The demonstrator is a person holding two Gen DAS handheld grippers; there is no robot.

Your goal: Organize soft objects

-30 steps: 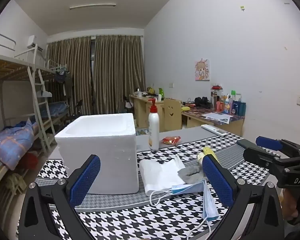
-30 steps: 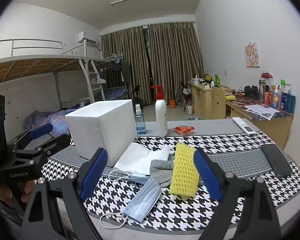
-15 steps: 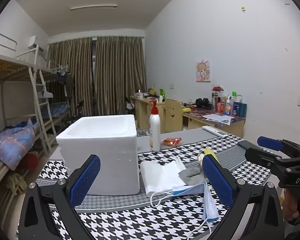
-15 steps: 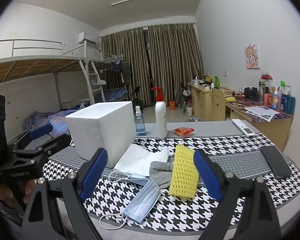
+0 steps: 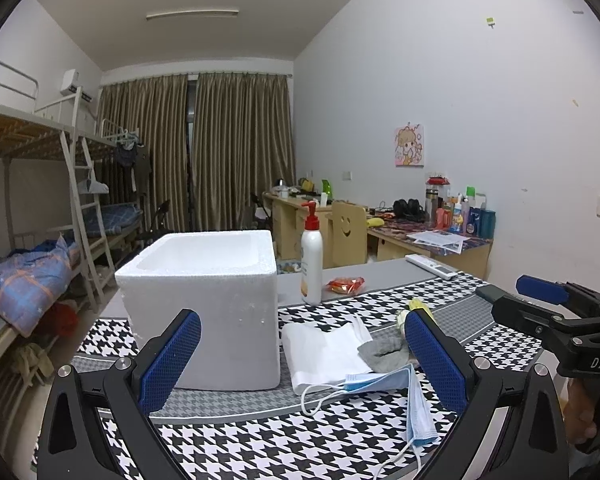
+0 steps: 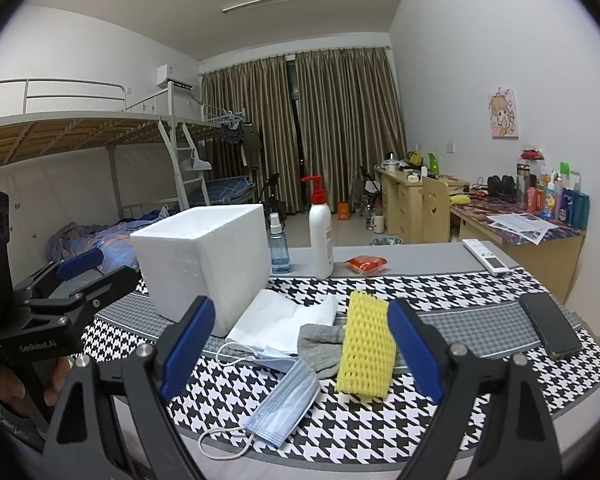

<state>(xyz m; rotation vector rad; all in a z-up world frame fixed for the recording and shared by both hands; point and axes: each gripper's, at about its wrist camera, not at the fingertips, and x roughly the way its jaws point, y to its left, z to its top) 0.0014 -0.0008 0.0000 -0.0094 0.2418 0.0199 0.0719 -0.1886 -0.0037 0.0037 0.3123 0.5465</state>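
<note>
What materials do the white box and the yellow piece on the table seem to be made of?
The white box looks like expanded polystyrene foam: matte, thick walls, grainy beaded surface with small pits. The yellow piece appears to be soft foam netting, like fruit packing sleeve: matte, with a regular mesh of small holes. Neither can be confirmed by touch here.

Both tongs: left tongs point(image 5: 300, 360) and right tongs point(image 6: 300, 348) with black frames, blue textured pads, silver screws; white "DAS", "GenRobot.AI" lettering.

"DAS" on right claw point(image 5: 540, 300); "GenRobot.AI" on left claw point(image 6: 78, 264)
</note>
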